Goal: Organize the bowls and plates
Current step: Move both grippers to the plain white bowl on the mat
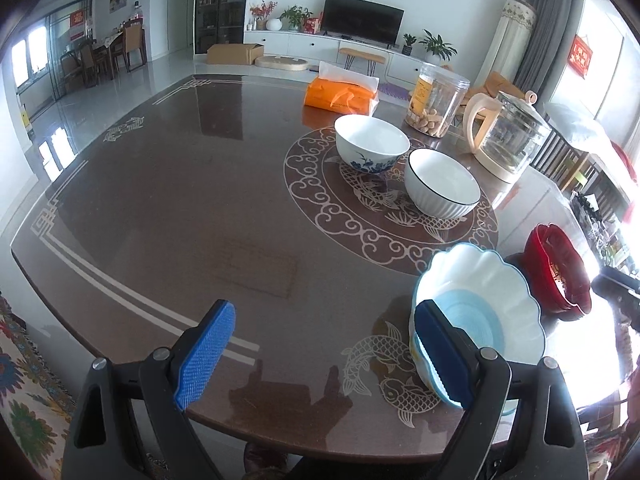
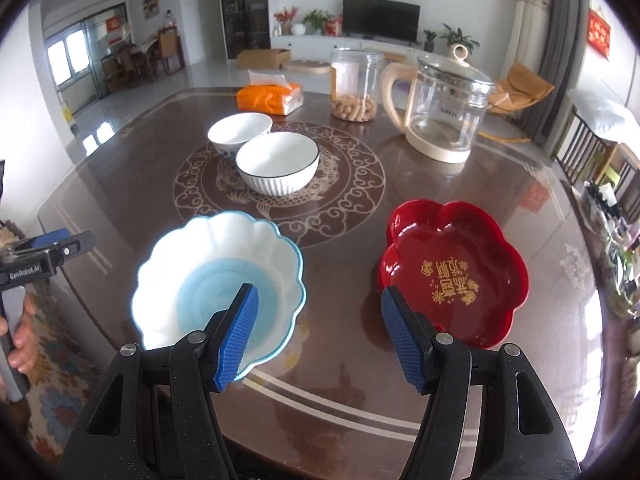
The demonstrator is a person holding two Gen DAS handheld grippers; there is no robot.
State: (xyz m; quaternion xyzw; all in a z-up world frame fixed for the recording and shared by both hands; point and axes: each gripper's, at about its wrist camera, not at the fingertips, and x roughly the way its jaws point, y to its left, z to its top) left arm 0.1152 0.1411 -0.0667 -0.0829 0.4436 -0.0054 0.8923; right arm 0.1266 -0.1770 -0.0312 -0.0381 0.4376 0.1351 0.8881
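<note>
Left gripper [image 1: 320, 360] stands wide and empty over the near edge of the table [image 1: 160, 220], its right pad in front of the scalloped blue-and-white bowl [image 1: 480, 304], not gripping it. Beyond, in the left wrist view, sit a white bowl with blue flowers [image 1: 370, 144] and a ribbed dark-rimmed bowl [image 1: 442, 188], close together on the central medallion; the red flower-shaped plate [image 1: 558, 268] shows at the right edge.

From the right wrist view, the right gripper [image 2: 318, 340] is also spread and holds nothing, hovering between the scalloped bowl [image 2: 218, 280] and the red plate [image 2: 452, 264]. By count: three bowls, and red plates that look like a stack, though I cannot count them.

The bowls look like glazed ceramic, so probably stiff, slick, breakable and fairly heavy; pinching a rim wall seems the best hold. The red plate looks like light lacquered plastic, best taken at a raised lobe.
</note>
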